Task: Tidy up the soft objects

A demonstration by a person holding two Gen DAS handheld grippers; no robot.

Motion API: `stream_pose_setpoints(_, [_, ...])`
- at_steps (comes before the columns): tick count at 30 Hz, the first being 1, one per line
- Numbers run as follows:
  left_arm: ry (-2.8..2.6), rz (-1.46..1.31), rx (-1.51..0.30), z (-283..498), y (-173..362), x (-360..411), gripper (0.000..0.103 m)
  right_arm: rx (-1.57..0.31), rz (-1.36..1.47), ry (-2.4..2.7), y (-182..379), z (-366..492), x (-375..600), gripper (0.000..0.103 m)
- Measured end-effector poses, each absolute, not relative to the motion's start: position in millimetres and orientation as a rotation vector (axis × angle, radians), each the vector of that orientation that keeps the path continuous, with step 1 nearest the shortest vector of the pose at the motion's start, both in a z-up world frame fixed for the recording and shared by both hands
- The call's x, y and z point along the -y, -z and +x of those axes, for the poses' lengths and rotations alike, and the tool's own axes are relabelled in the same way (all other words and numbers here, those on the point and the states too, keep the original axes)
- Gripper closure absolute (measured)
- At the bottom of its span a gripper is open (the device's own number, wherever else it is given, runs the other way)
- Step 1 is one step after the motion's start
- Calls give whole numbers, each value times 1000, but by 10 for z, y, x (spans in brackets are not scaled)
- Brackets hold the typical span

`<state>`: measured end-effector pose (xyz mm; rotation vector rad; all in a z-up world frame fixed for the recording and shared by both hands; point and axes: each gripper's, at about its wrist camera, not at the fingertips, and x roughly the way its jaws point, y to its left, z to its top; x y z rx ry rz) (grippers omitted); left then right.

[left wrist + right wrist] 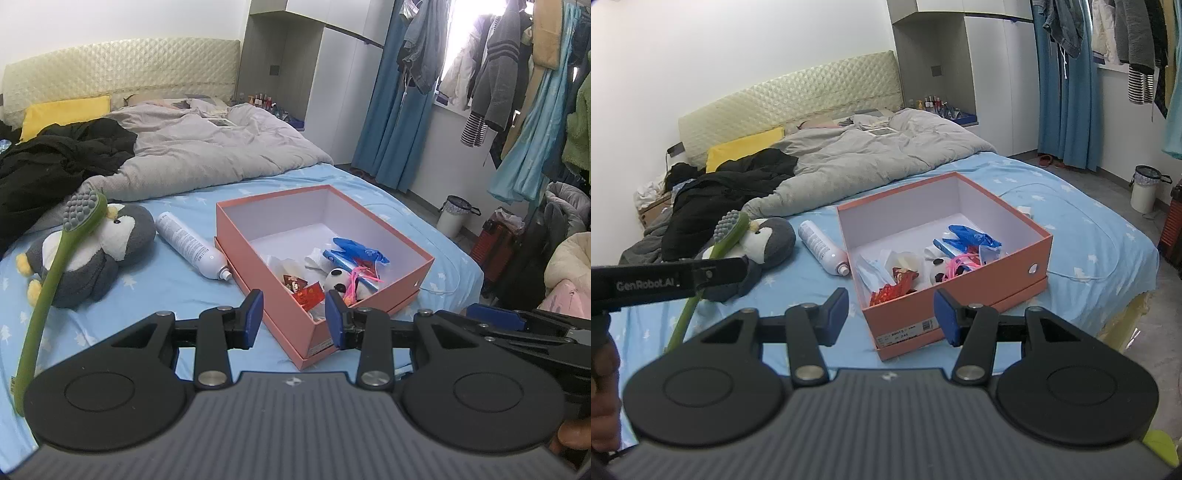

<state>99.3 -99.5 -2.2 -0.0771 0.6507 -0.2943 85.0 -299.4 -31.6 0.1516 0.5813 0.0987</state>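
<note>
Left wrist view: left gripper [293, 319] hangs over the blue bed sheet [159, 295], jaws abt half apart, nothing betw the pads, nothing held. Straight ahead, near corner of the pink box [373, 295] pokes right into the gap line, not touched. Inside it: a small panda toy [337, 277], blue plastic bits, red wrappers, pink cord. Ahead-left, just beside the box, a white spray bottle [192, 245] lies on its side. Further left the penguin plush [96, 254] lies on the sheet, and a green long-handled brush [51, 280] slants across it, head up by the plush's face. So the brush blocks the plush. Behind, grey duvet [207, 147] and black clothes [55, 158]. Right gripper's arm edges in at far right.

Right wrist view: right gripper [891, 317] also roughly half open, empty, box dead ahead, plush ahead-left w/ the left gripper's black finger crossing in front of it.
</note>
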Motion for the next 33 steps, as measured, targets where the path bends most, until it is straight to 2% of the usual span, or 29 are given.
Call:
stream_pose_setpoints(22, [321, -112, -629, 995, -79, 952, 59, -538, 123, -107, 215, 808, 2941, 49])
stream_pose_setpoints(25, [329, -121, -638, 1014, -75, 944, 47, -533, 135, -99, 188, 821, 2981, 49])
stream_pose_setpoints(27, [321, -119, -648, 1032, -63, 955, 30, -530, 125, -93, 182, 831, 2988, 49])
stream_pose_setpoints(28, [318, -123, -651, 1037, -60, 957, 26, -529, 121, -90, 182, 834, 2993, 45])
stream_pose_setpoints(29, [322, -130, -652, 1042, -61, 959, 21, -530, 124, -86, 185, 839, 3001, 27])
stream_pose_setpoints(30, [331, -132, -652, 1043, -64, 964, 16, -530, 129, -85, 189, 847, 3015, 16])
stream_pose_setpoints(31, [336, -126, -652, 1045, -67, 978, 14, -528, 134, -86, 193, 847, 3025, 0])
stream_pose_setpoints(33, [331, -104, -647, 1038, -78, 1017, 7, -523, 135, -77, 201, 848, 3045, 0])
